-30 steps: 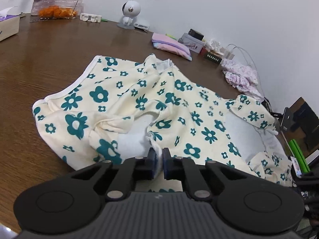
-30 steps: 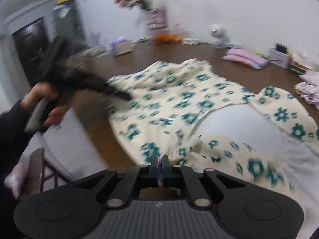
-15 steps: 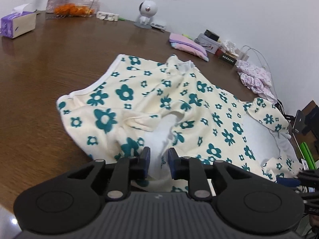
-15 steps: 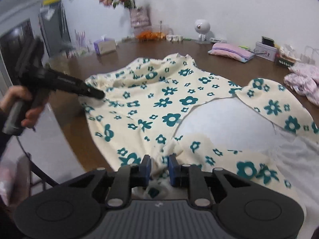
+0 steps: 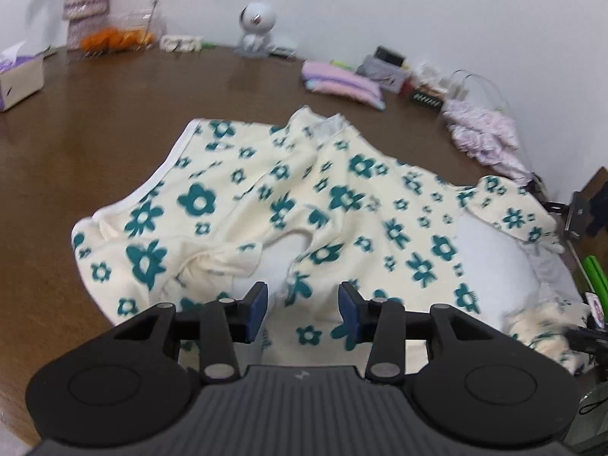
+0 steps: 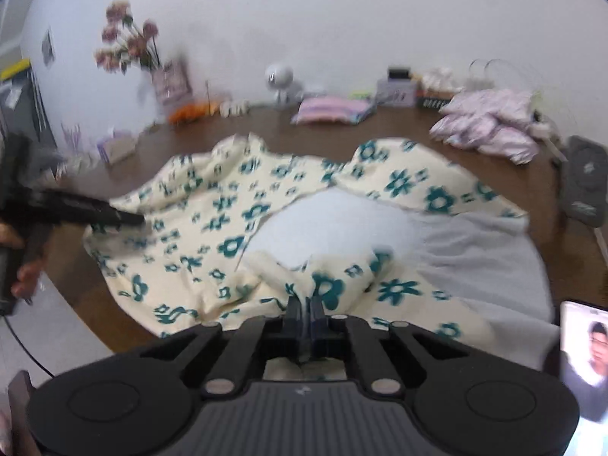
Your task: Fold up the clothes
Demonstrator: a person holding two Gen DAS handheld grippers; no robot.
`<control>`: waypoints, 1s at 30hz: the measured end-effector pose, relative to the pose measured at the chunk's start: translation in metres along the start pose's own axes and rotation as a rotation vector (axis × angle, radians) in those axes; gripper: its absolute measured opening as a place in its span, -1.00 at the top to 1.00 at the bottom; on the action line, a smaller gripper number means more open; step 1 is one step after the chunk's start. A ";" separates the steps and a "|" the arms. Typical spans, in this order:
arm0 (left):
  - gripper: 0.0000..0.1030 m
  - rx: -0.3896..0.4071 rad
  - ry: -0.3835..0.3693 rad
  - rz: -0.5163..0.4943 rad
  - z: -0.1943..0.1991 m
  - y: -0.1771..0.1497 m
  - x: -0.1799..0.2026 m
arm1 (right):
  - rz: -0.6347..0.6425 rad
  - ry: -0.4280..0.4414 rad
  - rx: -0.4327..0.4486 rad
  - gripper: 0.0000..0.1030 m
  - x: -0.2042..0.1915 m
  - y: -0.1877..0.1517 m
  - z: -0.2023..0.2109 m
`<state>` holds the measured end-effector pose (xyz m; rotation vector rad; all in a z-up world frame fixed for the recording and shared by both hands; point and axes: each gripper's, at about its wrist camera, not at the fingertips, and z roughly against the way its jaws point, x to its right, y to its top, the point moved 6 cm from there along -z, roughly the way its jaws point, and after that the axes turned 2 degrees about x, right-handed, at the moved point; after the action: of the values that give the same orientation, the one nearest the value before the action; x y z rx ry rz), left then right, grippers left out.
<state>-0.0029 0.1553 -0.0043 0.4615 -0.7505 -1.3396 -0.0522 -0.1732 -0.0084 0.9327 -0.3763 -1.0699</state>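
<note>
Clothes-wise, we've got one cream garment with teal flowers (image 5: pixel 342 197) spread rumpled across the brown table (image 5: pixel 95 144), white lining showing where the fabric is turned back. Our left gripper (image 5: pixel 303 304) sits over the near edge of it with the fingers spread well apart and nothing between them, just floral cloth underneath. Our right gripper (image 6: pixel 304 309) is the opposite: fingers pressed together, pinching a bunched-up bit of the garment's near hem, so the cloth puckers right at the tips. As for containers, there's a clear plastic tub (image 5: pixel 125 30) at the back of the table with something orange inside; too blurry for us to say what exactly. A tissue box (image 5: pixel 19 79) sits at the far left with a tissue poking out the top, and a patterned vase (image 6: pixel 171 81) near the wall holds pinkish flowers. Also along the back: a little white robot-shaped camera (image 5: pixel 256 24), a folded pink and purple stack (image 5: pixel 342 83), and a heap of lilac printed clothes (image 6: pixel 490 125) off to the right. From the right wrist view, the left gripper (image 6: pixel 129 220) shows from the side with a hand (image 6: pixel 28 277) wrapped on its handle, its tip just over the garment's left edge.
</note>
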 end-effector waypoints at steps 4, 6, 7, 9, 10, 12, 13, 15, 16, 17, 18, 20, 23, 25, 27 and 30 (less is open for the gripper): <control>0.18 0.018 0.027 0.005 0.003 0.004 -0.006 | 0.078 0.024 0.047 0.70 0.003 -0.023 0.041; 0.12 0.035 0.044 0.004 0.005 0.008 -0.009 | 0.055 0.009 0.093 0.41 0.008 -0.029 0.054; 0.11 0.041 0.052 0.000 0.005 0.009 -0.009 | 0.032 0.003 0.122 0.35 0.011 -0.029 0.059; 0.11 0.036 0.075 -0.007 0.001 0.010 -0.011 | -0.032 -0.026 0.107 0.34 0.023 -0.030 0.051; 0.11 0.030 0.088 -0.010 -0.001 0.010 -0.012 | -0.064 -0.041 0.099 0.33 0.029 -0.030 0.046; 0.11 0.017 0.109 -0.012 -0.003 0.008 -0.015 | -0.090 -0.068 0.067 0.48 0.037 -0.033 0.034; 0.11 0.012 0.117 -0.010 -0.004 0.006 -0.016 | -0.080 -0.079 0.042 0.63 0.039 -0.035 0.025; 0.11 0.013 0.123 0.005 -0.001 0.004 -0.019 | -0.084 -0.079 0.044 0.75 0.043 -0.029 0.024; 0.11 0.014 0.127 0.012 0.000 0.003 -0.021 | -0.086 -0.078 0.046 0.74 0.044 -0.026 0.023; 0.11 0.014 0.130 0.020 0.001 0.002 -0.022 | -0.088 -0.077 0.048 0.74 0.046 -0.023 0.022; 0.11 0.009 0.133 0.028 0.002 0.001 -0.021 | -0.091 -0.077 0.049 0.75 0.047 -0.020 0.021; 0.11 0.007 0.134 0.035 0.006 0.001 -0.017 | -0.095 -0.075 0.053 0.72 0.051 -0.014 0.020; 0.10 0.050 0.075 0.022 0.020 0.008 0.002 | -0.102 -0.073 0.058 0.63 0.055 -0.005 0.018; 0.03 0.075 0.027 0.013 0.028 0.013 0.016 | -0.106 -0.072 0.061 0.48 0.059 0.001 0.017; -0.03 0.073 -0.072 -0.003 0.028 0.016 0.041 | -0.111 -0.070 0.065 0.16 0.062 0.007 0.015; -0.04 0.004 -0.195 -0.080 0.016 0.001 0.088 | -0.128 -0.141 0.039 0.05 0.069 0.010 0.005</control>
<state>-0.0090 0.0720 0.0265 0.3705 -0.9036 -1.4728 -0.0172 -0.2340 -0.0084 0.9284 -0.4597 -1.2530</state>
